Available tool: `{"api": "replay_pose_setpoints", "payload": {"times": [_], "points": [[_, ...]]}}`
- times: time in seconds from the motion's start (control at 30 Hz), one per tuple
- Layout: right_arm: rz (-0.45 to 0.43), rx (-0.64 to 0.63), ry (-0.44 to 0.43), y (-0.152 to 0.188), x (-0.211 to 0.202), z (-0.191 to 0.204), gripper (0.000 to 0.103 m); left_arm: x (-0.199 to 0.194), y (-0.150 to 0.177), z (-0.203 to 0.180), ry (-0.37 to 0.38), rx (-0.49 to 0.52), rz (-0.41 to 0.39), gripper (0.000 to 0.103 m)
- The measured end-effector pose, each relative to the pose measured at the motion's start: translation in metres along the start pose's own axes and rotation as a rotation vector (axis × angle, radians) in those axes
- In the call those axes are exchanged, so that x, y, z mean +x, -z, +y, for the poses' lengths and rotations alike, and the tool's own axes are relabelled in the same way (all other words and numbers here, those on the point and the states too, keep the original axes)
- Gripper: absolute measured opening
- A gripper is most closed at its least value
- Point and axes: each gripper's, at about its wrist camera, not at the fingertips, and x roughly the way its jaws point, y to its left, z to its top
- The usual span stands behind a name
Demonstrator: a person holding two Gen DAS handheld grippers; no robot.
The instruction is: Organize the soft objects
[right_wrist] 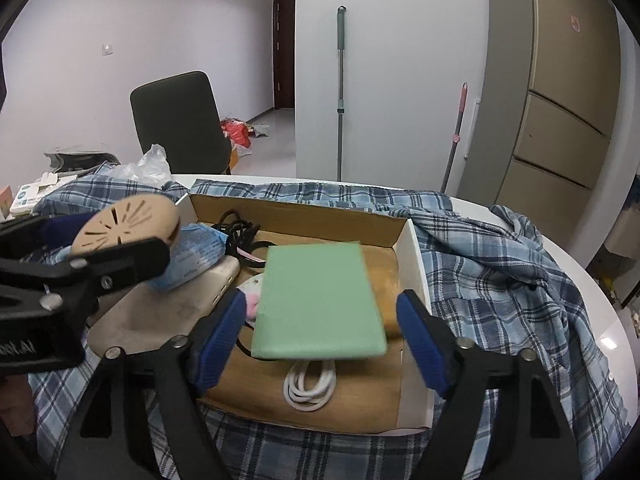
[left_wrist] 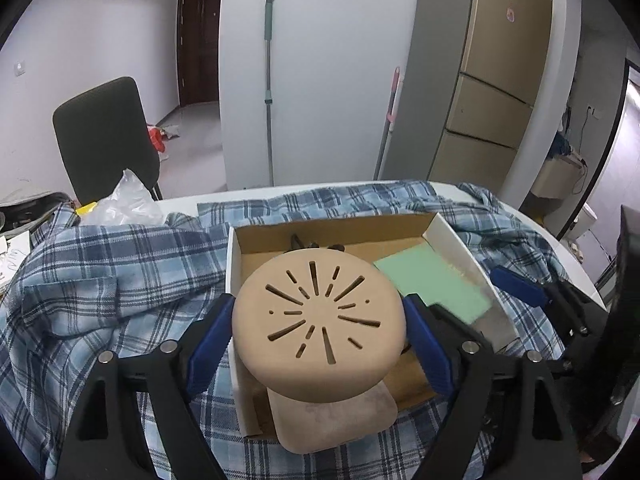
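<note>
My left gripper (left_wrist: 319, 330) is shut on a tan round soft disc with slits (left_wrist: 319, 326) and holds it above the left part of a cardboard box (left_wrist: 332, 230). The disc also shows in the right wrist view (right_wrist: 124, 224). A green rectangular sponge (right_wrist: 320, 300) lies in the box (right_wrist: 300, 210) between the open fingers of my right gripper (right_wrist: 320, 338); its sides stand clear of both blue pads. The sponge also shows in the left wrist view (left_wrist: 432, 284). The right gripper's blue pad (left_wrist: 518, 284) shows at the box's right.
The box rests on a blue plaid shirt (right_wrist: 500, 264) on a white table (right_wrist: 612, 320). Inside lie a white coiled cable (right_wrist: 310, 388), black cords (right_wrist: 240, 228), a blue packet (right_wrist: 192, 256) and a beige flat device (right_wrist: 172, 304). A dark chair (right_wrist: 180, 120) stands behind.
</note>
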Motion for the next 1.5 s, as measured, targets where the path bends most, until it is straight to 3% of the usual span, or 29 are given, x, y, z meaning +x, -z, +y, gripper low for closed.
{"api": "replay_pose_setpoints", "payload": {"times": [0.47, 0.63, 0.77, 0.83, 1.03, 1.17, 1.27, 1.4, 1.5], "points": [[-0.044, 0.03, 0.017, -0.009, -0.017, -0.008, 0.077, -0.032, -0.008, -0.002, -0.023, 0.02, -0.122, 0.086], [-0.143, 0.03, 0.071, -0.02, -0.058, -0.011, 0.077, -0.083, -0.006, -0.01, -0.059, 0.073, -0.302, 0.087], [-0.227, 0.031, 0.081, -0.022, -0.097, -0.013, 0.077, -0.121, 0.002, -0.009, -0.067, 0.077, -0.389, 0.087], [-0.267, 0.041, 0.073, -0.02, -0.114, -0.013, 0.079, -0.141, 0.008, -0.01, -0.092, 0.093, -0.42, 0.087], [-0.383, 0.033, 0.034, -0.003, -0.163, -0.003, 0.091, -0.186, 0.037, -0.011, -0.066, 0.072, -0.498, 0.087], [-0.457, 0.022, 0.061, 0.014, -0.185, 0.003, 0.093, -0.21, 0.062, -0.011, -0.084, 0.089, -0.558, 0.087], [-0.487, 0.029, 0.06, 0.029, -0.193, 0.004, 0.093, -0.216, 0.076, -0.01, -0.084, 0.08, -0.561, 0.087], [-0.538, 0.045, 0.048, 0.05, -0.203, 0.0, 0.102, -0.218, 0.093, -0.011, -0.089, 0.088, -0.586, 0.087], [-0.575, 0.047, 0.056, 0.062, -0.206, -0.001, 0.102, -0.219, 0.107, -0.01, -0.106, 0.067, -0.649, 0.087]]}}
